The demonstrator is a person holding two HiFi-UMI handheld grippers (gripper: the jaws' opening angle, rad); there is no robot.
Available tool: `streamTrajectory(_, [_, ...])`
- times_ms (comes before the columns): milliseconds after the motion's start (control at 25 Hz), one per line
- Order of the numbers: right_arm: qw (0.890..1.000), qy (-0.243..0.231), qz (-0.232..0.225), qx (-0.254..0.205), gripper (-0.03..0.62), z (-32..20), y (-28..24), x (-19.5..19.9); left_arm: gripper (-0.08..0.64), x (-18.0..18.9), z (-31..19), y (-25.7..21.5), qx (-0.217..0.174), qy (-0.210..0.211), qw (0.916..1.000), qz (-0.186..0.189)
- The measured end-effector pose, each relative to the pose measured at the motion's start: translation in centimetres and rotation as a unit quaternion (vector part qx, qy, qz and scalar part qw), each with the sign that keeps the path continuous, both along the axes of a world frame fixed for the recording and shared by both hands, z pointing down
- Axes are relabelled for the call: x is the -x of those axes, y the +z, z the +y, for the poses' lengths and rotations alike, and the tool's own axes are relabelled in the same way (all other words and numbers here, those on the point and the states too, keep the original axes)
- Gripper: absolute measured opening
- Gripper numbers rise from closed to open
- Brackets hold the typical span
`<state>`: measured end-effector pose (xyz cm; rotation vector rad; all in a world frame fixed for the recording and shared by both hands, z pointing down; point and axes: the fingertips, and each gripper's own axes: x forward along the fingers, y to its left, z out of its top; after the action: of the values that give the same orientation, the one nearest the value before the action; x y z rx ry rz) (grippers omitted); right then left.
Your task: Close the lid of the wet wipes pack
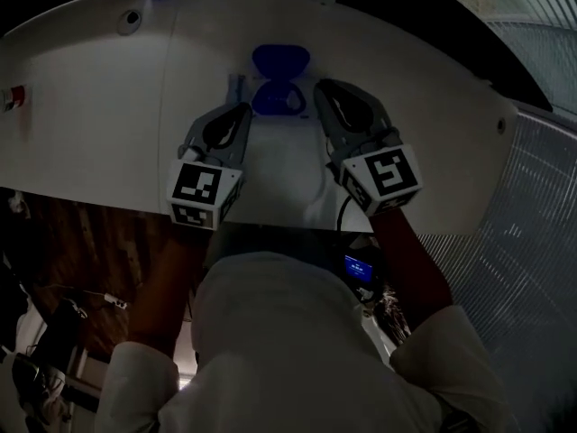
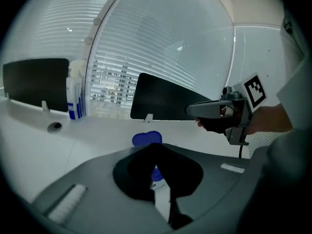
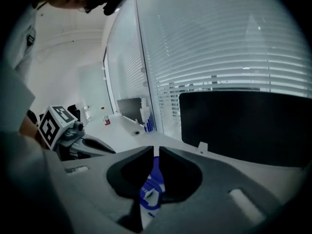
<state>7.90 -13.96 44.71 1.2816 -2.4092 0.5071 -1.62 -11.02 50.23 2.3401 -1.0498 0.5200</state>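
While they flank the open lid [image 1: 279,59], left tongs [image 1: 242,108] and right tongs [image 1: 322,90] are closed, empty.

White soft wet wipes pack [image 1: 281,156], edges hidden under grey left gripper [image 1: 237,114] and right gripper [image 1: 326,97], elsewhere glimpsed only through narrow jaw slits, label print unreadable.

Your right gripper [image 3: 156,152] has its jaws drawn almost together, with only a thin slit between the tips. Through the slit you see the blue lid [image 3: 153,186] on the pack [image 3: 146,217] below. Your left gripper [image 3: 105,149] sits near left. A dark panel [image 3: 243,126] stands at right.
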Motion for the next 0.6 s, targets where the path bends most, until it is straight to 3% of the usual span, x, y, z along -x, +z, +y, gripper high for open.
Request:
streamTrajectory(280, [0.998,-0.031,0.035,0.043,0.04,-2.9,6.9,-0.9,0.003,0.2,-0.3,5.9,0.03,0.006,0.9992,-0.027])
streamTrajectory(600, [0.995,-0.035,0.04,0.085,0.075,-6.2,12.0,-1.8,0.003,0.7,-0.3,9.7,0.055,0.014,0.9969,-0.055])
